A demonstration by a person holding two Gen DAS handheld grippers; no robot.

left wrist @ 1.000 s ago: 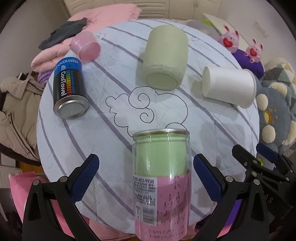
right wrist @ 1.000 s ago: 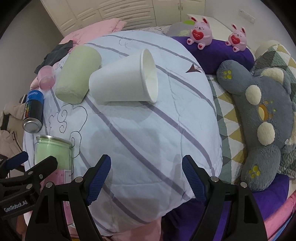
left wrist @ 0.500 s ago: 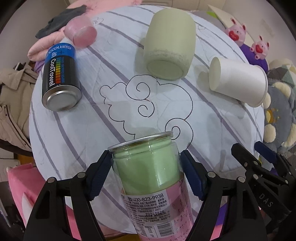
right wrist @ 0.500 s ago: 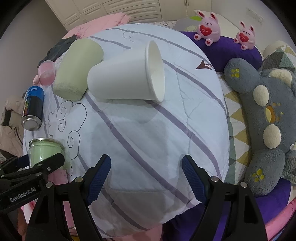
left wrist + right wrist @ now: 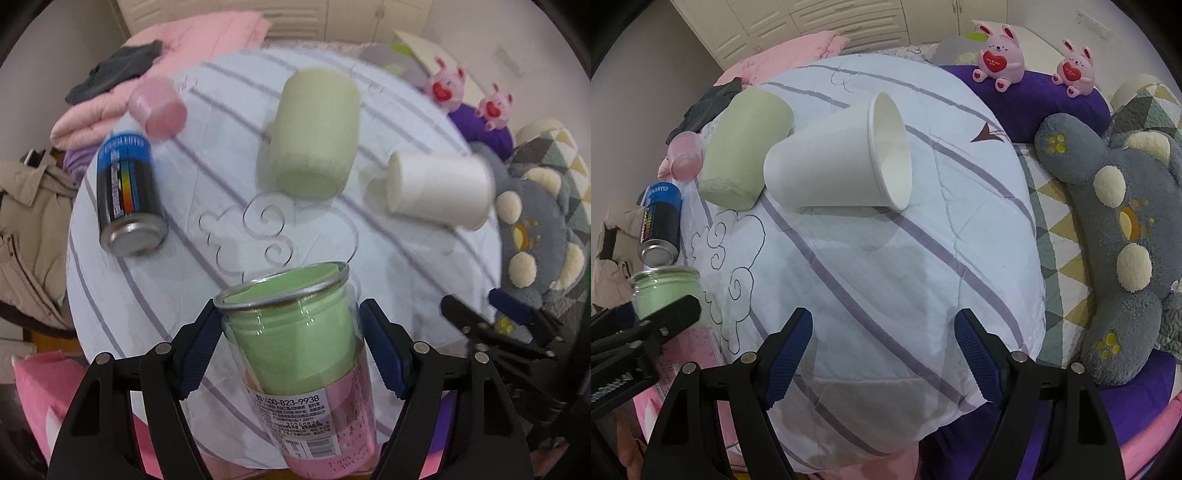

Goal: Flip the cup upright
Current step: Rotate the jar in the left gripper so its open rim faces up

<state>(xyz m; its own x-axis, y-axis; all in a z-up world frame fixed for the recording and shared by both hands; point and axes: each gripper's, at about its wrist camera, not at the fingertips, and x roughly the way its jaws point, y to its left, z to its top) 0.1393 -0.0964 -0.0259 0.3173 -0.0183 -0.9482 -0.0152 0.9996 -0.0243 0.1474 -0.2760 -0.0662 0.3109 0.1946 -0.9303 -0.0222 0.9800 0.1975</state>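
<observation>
A clear plastic cup (image 5: 295, 354) with a green inner cup and a pink label sits between my left gripper's (image 5: 286, 350) blue pads. The gripper is shut on it and holds it tilted, mouth away from the camera. The cup also shows at the left edge of the right wrist view (image 5: 665, 291). My right gripper (image 5: 882, 350) is open and empty over the near edge of the striped white cushion (image 5: 886, 277). A white paper cup (image 5: 838, 173) lies on its side on the cushion, mouth to the right; it also shows in the left wrist view (image 5: 439, 192).
A pale green cup (image 5: 314, 136), a small pink cup (image 5: 159, 107) and a black-and-blue can (image 5: 127, 199) lie on their sides on the cushion. A grey plush toy (image 5: 1115, 236) lies to the right. Two pink bunny toys (image 5: 1001, 59) sit on a purple pillow behind.
My left gripper has closed on the clear cup and the cup now tilts between the pads. The right gripper has moved slightly closer to the white paper cup and stays open.
</observation>
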